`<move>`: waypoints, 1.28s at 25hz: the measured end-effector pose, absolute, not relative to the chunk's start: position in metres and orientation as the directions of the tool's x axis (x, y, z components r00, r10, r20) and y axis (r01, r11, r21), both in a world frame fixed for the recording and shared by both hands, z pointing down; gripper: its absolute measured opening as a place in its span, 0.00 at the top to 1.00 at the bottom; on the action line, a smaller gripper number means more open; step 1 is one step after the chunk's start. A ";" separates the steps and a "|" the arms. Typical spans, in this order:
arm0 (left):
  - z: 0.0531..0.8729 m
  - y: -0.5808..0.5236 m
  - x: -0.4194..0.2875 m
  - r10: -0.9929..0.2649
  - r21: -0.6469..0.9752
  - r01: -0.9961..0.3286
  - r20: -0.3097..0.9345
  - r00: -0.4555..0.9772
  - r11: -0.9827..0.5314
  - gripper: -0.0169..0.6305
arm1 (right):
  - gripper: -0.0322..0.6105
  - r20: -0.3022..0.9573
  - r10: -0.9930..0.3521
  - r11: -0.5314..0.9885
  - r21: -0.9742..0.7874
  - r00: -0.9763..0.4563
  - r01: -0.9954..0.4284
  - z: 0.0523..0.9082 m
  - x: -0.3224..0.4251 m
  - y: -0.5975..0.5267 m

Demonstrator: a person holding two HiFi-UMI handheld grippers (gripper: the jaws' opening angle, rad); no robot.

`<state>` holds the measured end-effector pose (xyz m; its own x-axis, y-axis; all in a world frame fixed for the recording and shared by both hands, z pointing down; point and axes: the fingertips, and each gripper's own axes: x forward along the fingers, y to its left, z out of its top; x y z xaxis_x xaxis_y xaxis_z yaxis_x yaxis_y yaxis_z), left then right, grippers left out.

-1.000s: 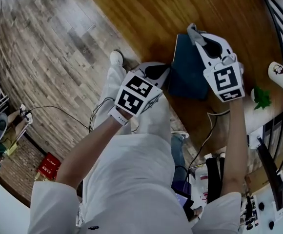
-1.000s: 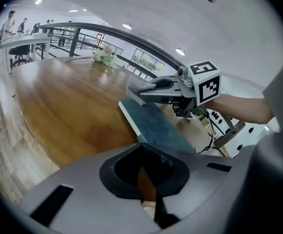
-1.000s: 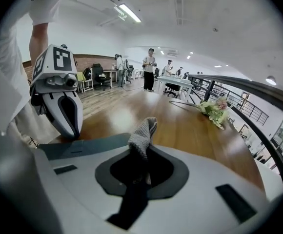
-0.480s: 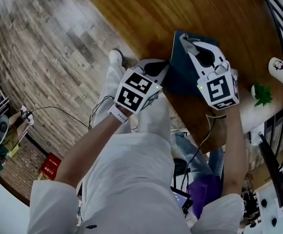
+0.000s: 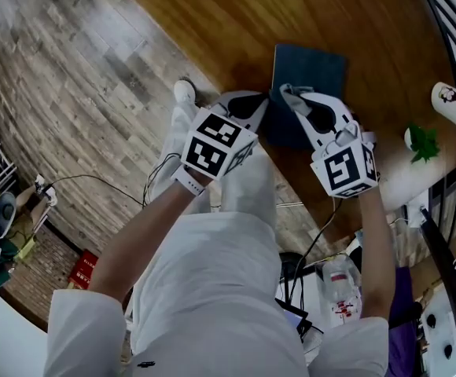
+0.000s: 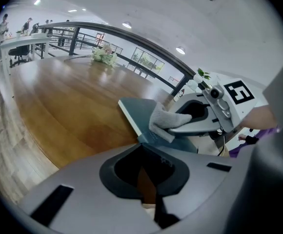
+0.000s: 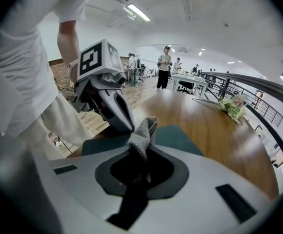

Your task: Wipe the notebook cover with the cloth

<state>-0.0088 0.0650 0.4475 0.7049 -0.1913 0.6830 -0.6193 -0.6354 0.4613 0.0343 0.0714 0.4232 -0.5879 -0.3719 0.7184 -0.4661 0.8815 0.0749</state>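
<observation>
A dark teal notebook [image 5: 316,63] lies flat on the round wooden table [image 5: 236,22]. My right gripper [image 5: 291,96] is shut on a grey cloth [image 5: 288,93] and holds it down on the near part of the cover. In the left gripper view the cloth [image 6: 165,121] bunches on the notebook [image 6: 137,107] under the right gripper [image 6: 174,126]. My left gripper [image 5: 264,113] is shut, and its tip rests at the notebook's near left corner. In the right gripper view the cloth [image 7: 142,134] sticks up from the jaws, with the left gripper [image 7: 128,126] just behind it.
A small green plant [image 5: 423,152] and a white bottle [image 5: 450,107] stand at the table's right edge. Flowers [image 6: 104,55] lie at the far side by a black railing. Cables [image 5: 159,181] trail over the plank floor on the left. People stand far off [image 7: 165,65].
My right gripper has dragged the cloth from the notebook's far edge toward its near edge, toward me. The left gripper has stayed at the near corner.
</observation>
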 end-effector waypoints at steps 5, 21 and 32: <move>0.446 0.065 -0.009 -0.193 0.462 -0.619 0.681 0.706 -0.635 0.95 | 0.89 0.731 -0.330 0.891 0.034 -0.597 -0.452 0.423 0.029 0.108; 0.438 0.066 -0.019 -0.180 0.525 -0.614 0.656 0.733 -0.589 0.95 | 0.89 0.746 -0.237 0.907 -0.059 -0.623 -0.417 0.406 0.001 0.166; 0.419 0.071 -0.047 -0.195 0.516 -0.609 0.644 0.740 -0.603 0.95 | 0.89 0.704 -0.421 0.835 0.055 -0.572 -0.547 0.383 0.012 0.087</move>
<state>-0.0472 0.0711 0.4195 0.7398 -0.1953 0.6439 -0.6085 -0.6025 0.5164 0.0124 0.0865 0.3828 -0.5716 -0.4207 0.7045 -0.5470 0.8353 0.0549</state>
